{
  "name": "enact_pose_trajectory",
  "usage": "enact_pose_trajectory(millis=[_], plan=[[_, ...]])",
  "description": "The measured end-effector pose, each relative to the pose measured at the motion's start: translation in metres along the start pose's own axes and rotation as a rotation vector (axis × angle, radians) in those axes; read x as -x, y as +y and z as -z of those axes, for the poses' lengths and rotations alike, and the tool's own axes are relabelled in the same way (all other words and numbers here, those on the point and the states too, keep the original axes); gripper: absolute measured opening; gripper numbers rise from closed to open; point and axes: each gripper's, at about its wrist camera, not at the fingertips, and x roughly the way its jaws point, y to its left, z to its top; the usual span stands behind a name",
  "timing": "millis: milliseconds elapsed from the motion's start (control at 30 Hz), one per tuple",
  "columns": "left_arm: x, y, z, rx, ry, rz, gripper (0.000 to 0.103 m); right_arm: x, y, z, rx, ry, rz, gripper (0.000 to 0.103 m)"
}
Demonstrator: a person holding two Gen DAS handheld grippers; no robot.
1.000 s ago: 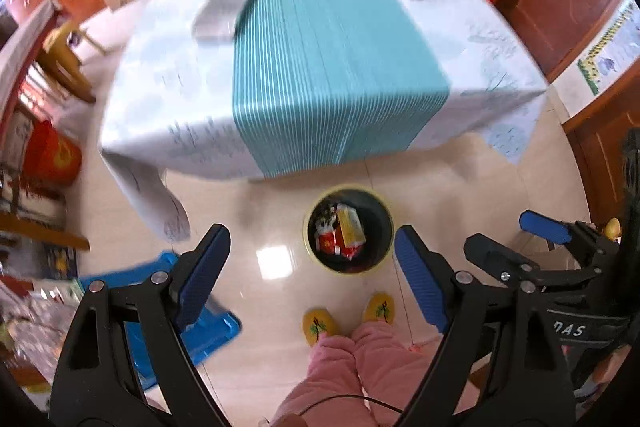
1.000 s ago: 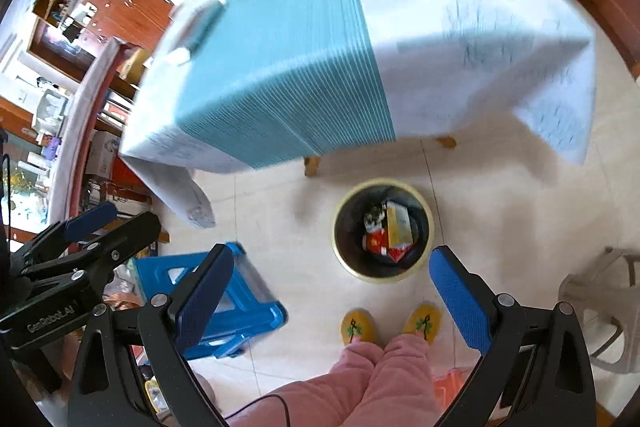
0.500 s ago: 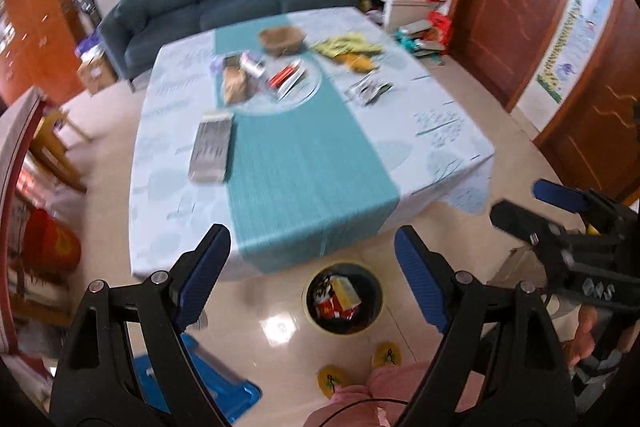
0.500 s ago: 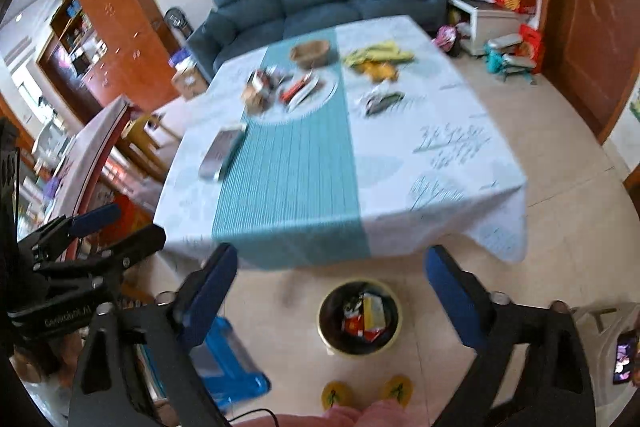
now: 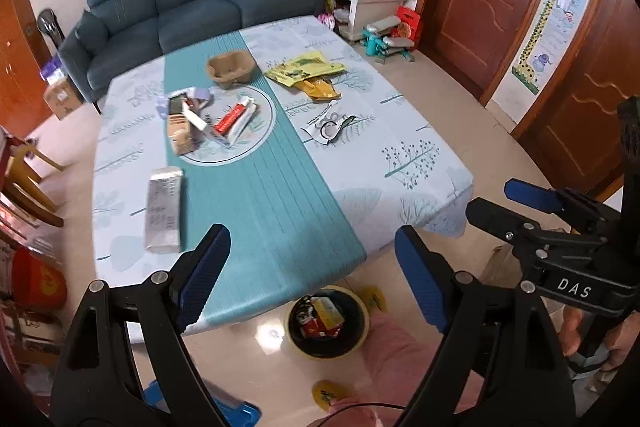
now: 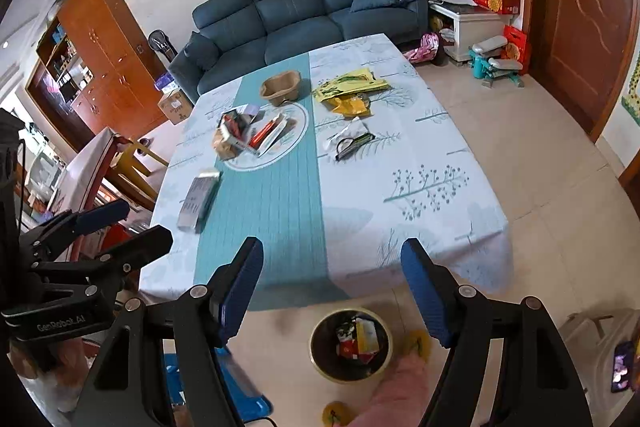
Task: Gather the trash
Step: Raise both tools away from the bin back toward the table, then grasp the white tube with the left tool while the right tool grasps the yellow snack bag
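My trash bin [image 5: 328, 323] sits on the floor at the bottom centre of both frames, just in front of the worktop [image 5: 420, 163], and it already holds a few wrappers. The step in hand, as I judge it, is reaching out for the next piece of litter.

What remains is spread over the worktop: a silver packet [image 5: 164, 209] lies flat at centre left of the left view, a heap of boxes and a tube rests on the round mat [image 5: 256, 143] in the middle, yellow bags [image 5: 308, 73] lie toward the upper centre, and a crumpled white wrapper [image 5: 330, 125] lies just below them.

To do this well I would take the nearest piece first, probably the silver packet with my left tool [image 5: 308, 273], coming down over its narrow width so the pads span it. The flat bags look limp, so I would pinch them at a raised edge, not press on the cloth. The heap on the mat is best picked one item at a time.

My left tool is spread wide, with nothing between its blue pads. My right tool [image 6: 334, 289] is somewhat less spread, also empty and touching nothing.
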Motion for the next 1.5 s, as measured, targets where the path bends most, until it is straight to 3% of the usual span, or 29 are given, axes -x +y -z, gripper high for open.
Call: enact_pose_trajectory(millis=[200, 367, 633, 933, 1033, 1233, 1333, 1400, 1500], plan=[[-0.082, -0.010, -0.054, 0.006, 0.092, -0.022, 0.082, -0.070, -0.051, -0.051, -0.027, 0.073, -0.035, 0.073], [-0.174, -0.029, -0.103, -0.032, 0.228, -0.035, 0.082, -0.132, -0.094, -0.096, -0.020, 0.153, -0.071, 0.073], [-0.295, -0.037, -0.146, -0.049, 0.351, -0.082, 0.082, -0.221, -0.146, -0.152, 0.029, 0.255, -0.131, 0.073], [-0.354, -0.022, -0.159, -0.030, 0.441, -0.093, 0.081, -0.275, -0.161, -0.181, 0.044, 0.312, -0.201, 0.073], [-0.365, -0.021, -0.160, -0.025, 0.470, -0.083, 0.065, -0.280, -0.157, -0.183, 0.064, 0.324, -0.215, 0.073], [-0.371, -0.021, -0.161, -0.017, 0.460, -0.084, 0.053, -0.287, -0.151, -0.191, 0.084, 0.321, -0.229, 0.073], [-0.365, -0.018, -0.160, -0.004, 0.438, -0.086, 0.038, -0.289, -0.146, -0.193, 0.100, 0.316, -0.230, 0.073], [-0.360, -0.017, -0.162, 0.020, 0.417, -0.073, 0.021, -0.289, -0.143, -0.194, 0.112, 0.313, -0.230, 0.073], [-0.353, -0.010, -0.162, 0.072, 0.403, -0.071, 0.011, -0.293, -0.135, -0.196, 0.132, 0.314, -0.234, 0.073]])
